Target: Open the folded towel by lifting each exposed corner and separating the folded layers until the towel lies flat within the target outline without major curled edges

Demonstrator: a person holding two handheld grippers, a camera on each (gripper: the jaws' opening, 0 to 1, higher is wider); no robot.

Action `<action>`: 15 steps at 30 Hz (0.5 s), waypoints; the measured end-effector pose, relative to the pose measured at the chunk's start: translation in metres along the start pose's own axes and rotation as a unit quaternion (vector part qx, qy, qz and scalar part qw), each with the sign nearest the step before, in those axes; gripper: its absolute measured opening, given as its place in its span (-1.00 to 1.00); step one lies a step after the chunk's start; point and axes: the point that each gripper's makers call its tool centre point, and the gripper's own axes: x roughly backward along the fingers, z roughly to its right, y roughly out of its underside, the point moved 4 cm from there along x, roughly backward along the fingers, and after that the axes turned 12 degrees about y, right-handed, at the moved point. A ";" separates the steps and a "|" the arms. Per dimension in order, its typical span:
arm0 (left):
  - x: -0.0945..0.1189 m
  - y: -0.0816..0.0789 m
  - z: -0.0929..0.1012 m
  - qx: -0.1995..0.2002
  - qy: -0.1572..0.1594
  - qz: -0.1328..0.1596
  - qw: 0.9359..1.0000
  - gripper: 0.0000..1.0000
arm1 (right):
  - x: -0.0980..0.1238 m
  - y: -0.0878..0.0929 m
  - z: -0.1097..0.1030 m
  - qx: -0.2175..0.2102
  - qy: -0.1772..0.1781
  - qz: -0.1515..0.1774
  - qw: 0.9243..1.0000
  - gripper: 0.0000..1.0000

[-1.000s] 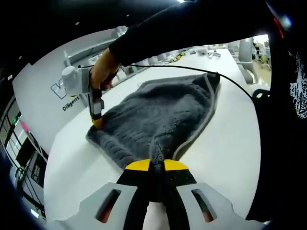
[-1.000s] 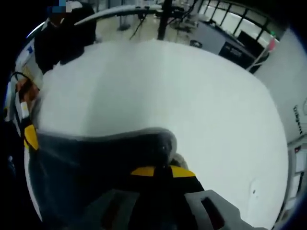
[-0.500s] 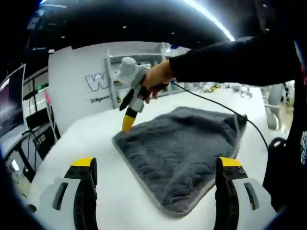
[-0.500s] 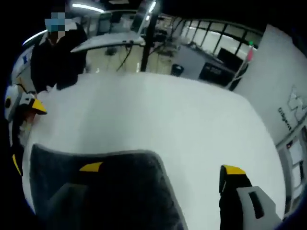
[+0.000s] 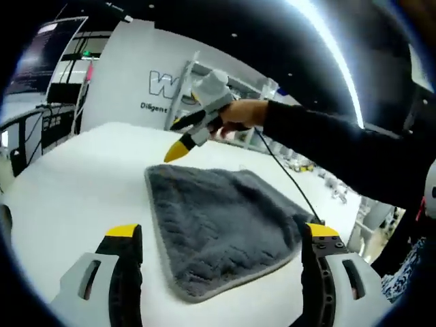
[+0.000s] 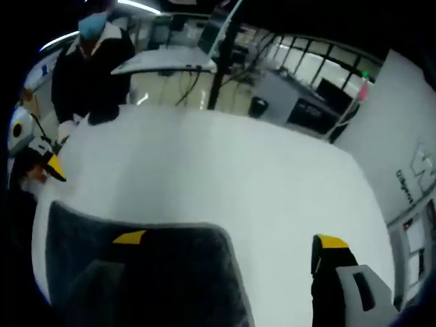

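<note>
On white table (image 5: 61, 184) | grey towel (image 5: 218, 228) lies spread at centre, apart from both tools | left gripper (image 5: 218, 235) jaws wide apart, empty | right gripper (image 6: 231, 240) jaws wide apart, empty, over towel's corner at 7 o'clock in right gripper view.

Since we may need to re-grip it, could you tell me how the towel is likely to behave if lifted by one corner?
The towel looks thick and plush, so it would probably droop limply rather than hold shape. Its fuzzy pile should give the jaws decent grip. Lying flat on the smooth white table, it may slide if pushed.
</note>
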 end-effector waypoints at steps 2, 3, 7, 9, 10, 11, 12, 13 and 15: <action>0.002 0.009 -0.007 -0.006 -0.021 -0.018 1.000 0.86 | 0.000 -0.001 -0.002 0.012 -0.009 0.002 1.000 1.00; 0.004 0.013 -0.010 -0.006 -0.032 -0.028 0.999 0.83 | 0.000 0.000 -0.004 0.018 -0.019 -0.004 1.000 0.97; 0.014 0.019 -0.012 0.031 -0.036 -0.025 0.999 0.67 | -0.004 0.001 -0.004 0.047 -0.027 -0.011 0.998 0.86; 0.016 0.019 -0.011 0.047 -0.030 -0.021 0.998 0.55 | -0.005 0.001 -0.002 0.050 -0.037 -0.012 0.998 0.75; 0.017 0.020 -0.010 0.052 -0.029 -0.021 0.998 0.42 | -0.005 0.001 -0.002 0.051 -0.042 -0.013 0.998 0.66; 0.017 0.021 -0.010 0.056 -0.027 -0.025 0.998 0.33 | -0.006 0.001 -0.002 0.056 -0.050 -0.017 0.997 0.59; 0.017 0.022 -0.010 0.058 -0.028 -0.026 0.998 0.32 | -0.007 0.001 -0.001 0.056 -0.051 -0.018 0.997 0.61; 0.017 0.023 -0.011 0.060 -0.032 -0.025 0.997 0.33 | -0.008 0.002 -0.001 0.057 -0.055 -0.021 0.997 0.61; 0.018 0.023 -0.014 0.071 -0.024 -0.024 0.997 0.28 | -0.006 0.005 -0.003 0.072 -0.075 -0.030 0.994 0.44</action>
